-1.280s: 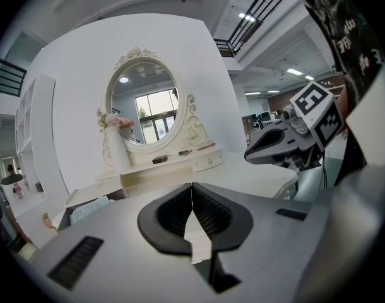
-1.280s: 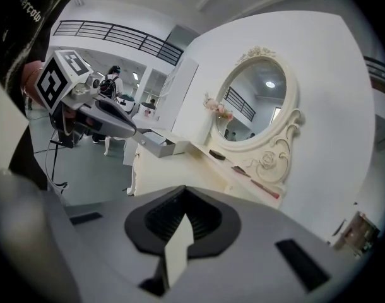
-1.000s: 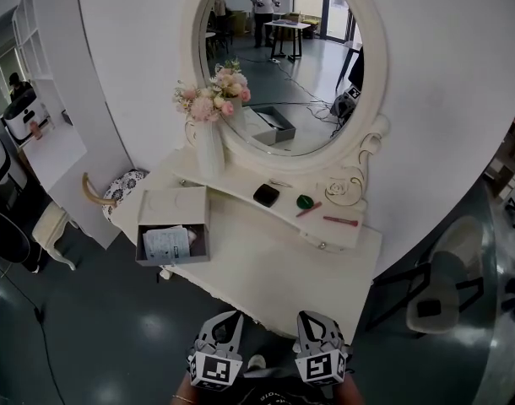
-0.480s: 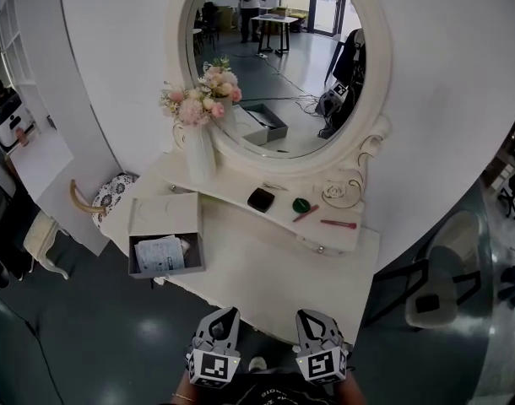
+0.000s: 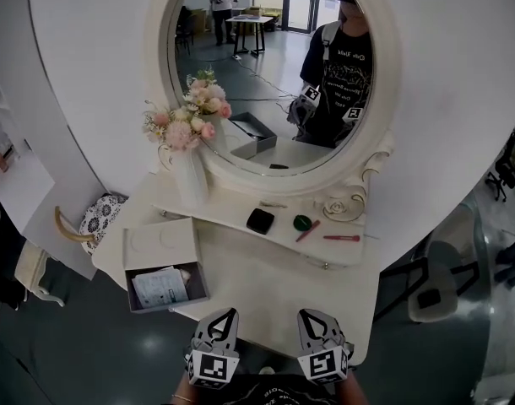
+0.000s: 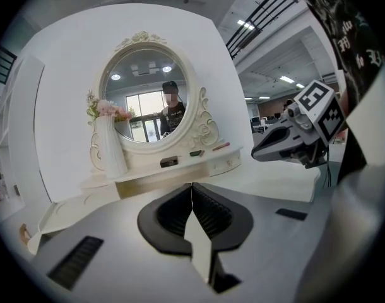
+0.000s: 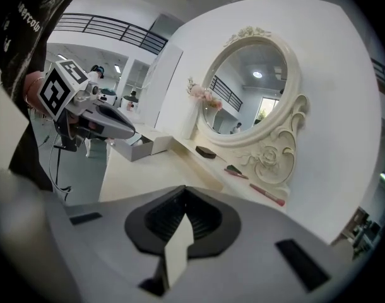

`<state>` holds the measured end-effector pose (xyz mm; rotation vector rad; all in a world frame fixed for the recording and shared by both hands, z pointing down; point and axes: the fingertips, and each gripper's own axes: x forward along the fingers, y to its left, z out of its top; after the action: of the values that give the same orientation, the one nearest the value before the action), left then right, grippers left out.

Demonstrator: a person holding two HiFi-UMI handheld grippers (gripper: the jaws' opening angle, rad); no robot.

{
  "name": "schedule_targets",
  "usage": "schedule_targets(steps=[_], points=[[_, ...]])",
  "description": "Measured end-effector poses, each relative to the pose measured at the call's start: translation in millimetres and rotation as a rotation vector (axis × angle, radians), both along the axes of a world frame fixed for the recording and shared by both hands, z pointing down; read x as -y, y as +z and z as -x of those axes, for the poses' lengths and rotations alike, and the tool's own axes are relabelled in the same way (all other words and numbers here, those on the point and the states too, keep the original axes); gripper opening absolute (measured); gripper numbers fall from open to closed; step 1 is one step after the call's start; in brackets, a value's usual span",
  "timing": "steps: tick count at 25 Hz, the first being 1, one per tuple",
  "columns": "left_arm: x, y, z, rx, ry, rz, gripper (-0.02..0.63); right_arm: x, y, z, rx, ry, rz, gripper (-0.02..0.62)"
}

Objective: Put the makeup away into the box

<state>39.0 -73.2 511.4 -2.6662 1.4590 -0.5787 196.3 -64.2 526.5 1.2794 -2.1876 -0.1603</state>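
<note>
Makeup [image 5: 260, 220] well beyond L tongs [image 5: 229, 314], R tongs [image 5: 306, 314].

One box [image 5: 160, 243]; one black case [image 5: 260, 220]; one green compact [image 5: 302, 223]; two red sticks [image 5: 308, 231] [image 5: 341, 238]; one vase [image 5: 188, 178].

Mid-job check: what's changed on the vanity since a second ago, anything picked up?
Nothing taken hold of or let go. The person has moved across in front of the vanity, so their reflection now shows in the mirror. The left gripper and right gripper stay low, jaws shut and empty. The box stays open; the black compact, green case and red stick lie unmoved on the shelf.
</note>
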Motion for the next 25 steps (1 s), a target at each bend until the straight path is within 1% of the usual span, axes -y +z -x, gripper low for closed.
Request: schedule_targets(steps=[4,8,10,12,14,16,19,23,25], points=[[22,-3,17,0.0,0.036,0.0,0.015,18,-1,15,-0.003,0.049,0.013,0.01],[39,-8,30,0.043,0.099,-0.014,0.015,38,-9,34,-0.011,0.082,-0.005,0.01],[47,-11,37,0.043,0.125,-0.019,0.015,49,-13,42,-0.014,0.102,-0.013,0.011],[55,-11,44,0.04,0.145,-0.016,0.015,55,-11,49,-0.014,0.13,-0.003,0.011],[62,-13,52,0.052,0.157,-0.016,0.015,61,-10,52,-0.011,0.171,0.015,0.011],[69,-16,61,0.058,0.164,-0.02,0.015,68,-12,56,0.017,0.213,0.029,0.011],[77,-19,73,0.047,0.166,-0.02,0.015,80,-18,54,0.077,0.292,0.026,0.011],[89,-19,92,0.046,0.15,-0.019,0.015,97,-28,46,0.201,0.419,0.04,0.012],[92,-18,100,0.034,0.148,-0.017,0.015,104,-35,41,0.2,0.454,0.026,0.012]])
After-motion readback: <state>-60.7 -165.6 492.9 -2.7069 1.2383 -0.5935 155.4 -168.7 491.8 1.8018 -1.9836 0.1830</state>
